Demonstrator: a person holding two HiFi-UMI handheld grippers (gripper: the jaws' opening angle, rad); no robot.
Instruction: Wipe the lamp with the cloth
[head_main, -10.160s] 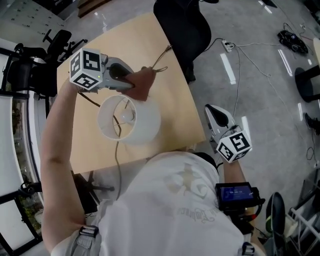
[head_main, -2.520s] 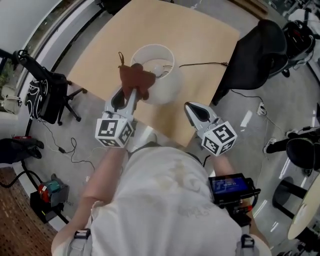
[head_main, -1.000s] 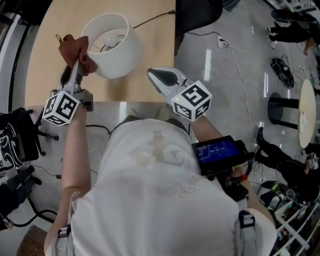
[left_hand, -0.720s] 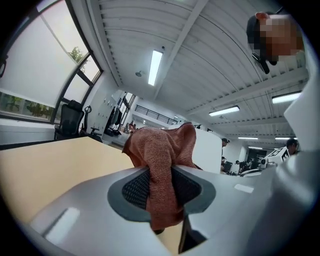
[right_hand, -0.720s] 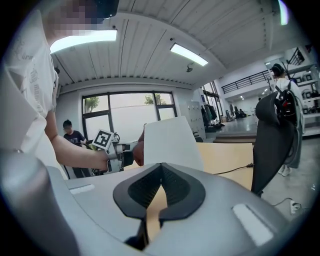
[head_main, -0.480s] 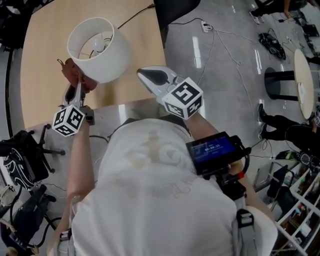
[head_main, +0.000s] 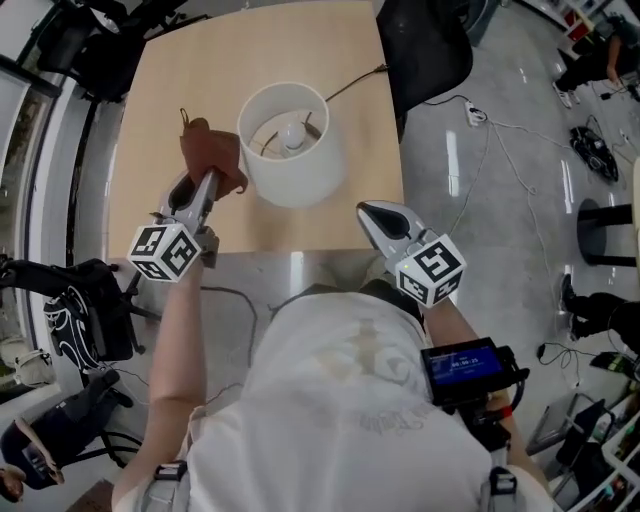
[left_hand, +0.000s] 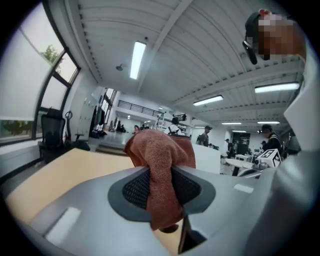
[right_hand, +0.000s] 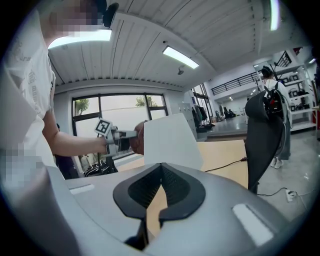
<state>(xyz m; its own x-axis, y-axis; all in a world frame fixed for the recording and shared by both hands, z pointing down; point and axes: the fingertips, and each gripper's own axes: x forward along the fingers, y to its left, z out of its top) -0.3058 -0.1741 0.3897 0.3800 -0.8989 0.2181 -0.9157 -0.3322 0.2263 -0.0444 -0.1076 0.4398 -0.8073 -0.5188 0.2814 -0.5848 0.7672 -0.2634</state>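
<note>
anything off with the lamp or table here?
Nothing stands out. The lamp stands upright on the table, its cord trailing off the far corner. The left claw grips the brown cloth beside the lamp; the right claw is shut and empty.

With the left arm stretched forward, the left hand-held gripper (head_main: 208, 186) points toward one o'clock, clamped on a cloth (head_main: 207, 153), while the right hand-held gripper (head_main: 368, 212) points toward ten o'clock, jaws together.

shirt (head_main: 340, 400): white, short-sleeved | print (head_main: 365, 365): faint (perhaps lettering)
</note>
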